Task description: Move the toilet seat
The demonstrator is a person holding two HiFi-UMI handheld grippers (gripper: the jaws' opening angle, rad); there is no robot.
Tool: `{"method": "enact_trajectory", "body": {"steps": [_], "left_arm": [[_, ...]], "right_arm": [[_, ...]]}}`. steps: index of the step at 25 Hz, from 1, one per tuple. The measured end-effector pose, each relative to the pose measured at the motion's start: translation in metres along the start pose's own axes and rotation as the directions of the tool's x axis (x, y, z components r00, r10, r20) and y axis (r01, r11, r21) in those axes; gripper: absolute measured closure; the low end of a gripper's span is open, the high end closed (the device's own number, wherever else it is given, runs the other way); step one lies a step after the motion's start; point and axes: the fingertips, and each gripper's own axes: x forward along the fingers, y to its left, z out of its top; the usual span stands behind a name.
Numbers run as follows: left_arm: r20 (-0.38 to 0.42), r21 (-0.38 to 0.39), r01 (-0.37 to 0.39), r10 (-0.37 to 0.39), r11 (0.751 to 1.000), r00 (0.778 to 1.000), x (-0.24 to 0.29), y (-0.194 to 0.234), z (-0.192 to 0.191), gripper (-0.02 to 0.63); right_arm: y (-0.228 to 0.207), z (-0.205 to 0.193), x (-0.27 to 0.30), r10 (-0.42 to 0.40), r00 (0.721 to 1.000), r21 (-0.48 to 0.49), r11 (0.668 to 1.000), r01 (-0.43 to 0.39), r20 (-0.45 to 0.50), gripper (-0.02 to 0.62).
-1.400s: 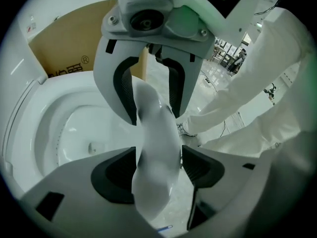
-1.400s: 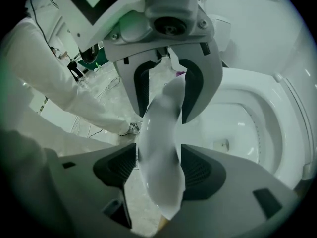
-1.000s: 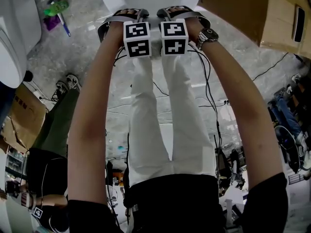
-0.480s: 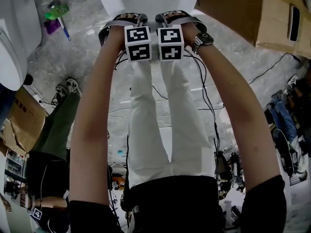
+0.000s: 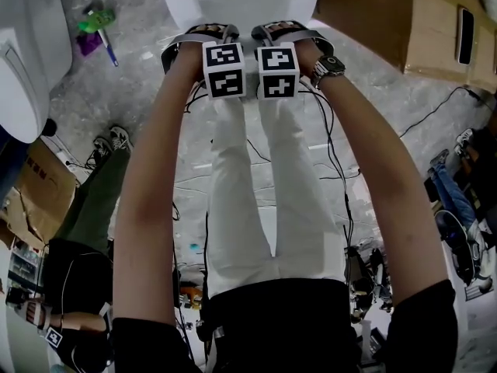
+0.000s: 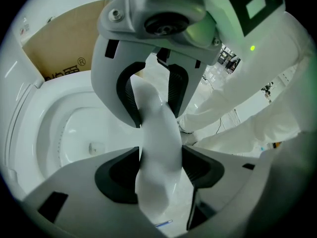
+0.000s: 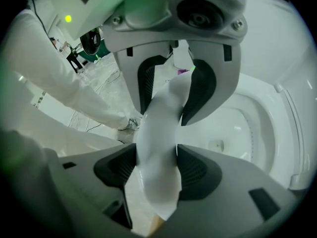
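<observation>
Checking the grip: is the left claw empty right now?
No, the left claw is clamped on the white toilet seat.

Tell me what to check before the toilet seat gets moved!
1. The left gripper is shut on the toilet seat: ok.
2. The right gripper is shut on it too: ok.
3. Both grips sit close together on the same edge: ok.
4. The hinge is free to turn: cannot tell, it is out of view.
5. The cables on the floor are away from the person's legs: cannot tell.
</observation>
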Motion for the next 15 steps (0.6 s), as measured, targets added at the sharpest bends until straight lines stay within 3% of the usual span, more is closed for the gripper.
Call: {"method": "enact_trajectory", "body": {"steps": [15], "left_arm": [[0.0,-0.022,0.026,-0.026,0.999,1.0,-0.036,0.0,0.0,0.336]], "right_arm": [[-0.005,0.015,-0.033,-0.005,0.999,0.023,1.0,0.004,0.041,0.333]]}}
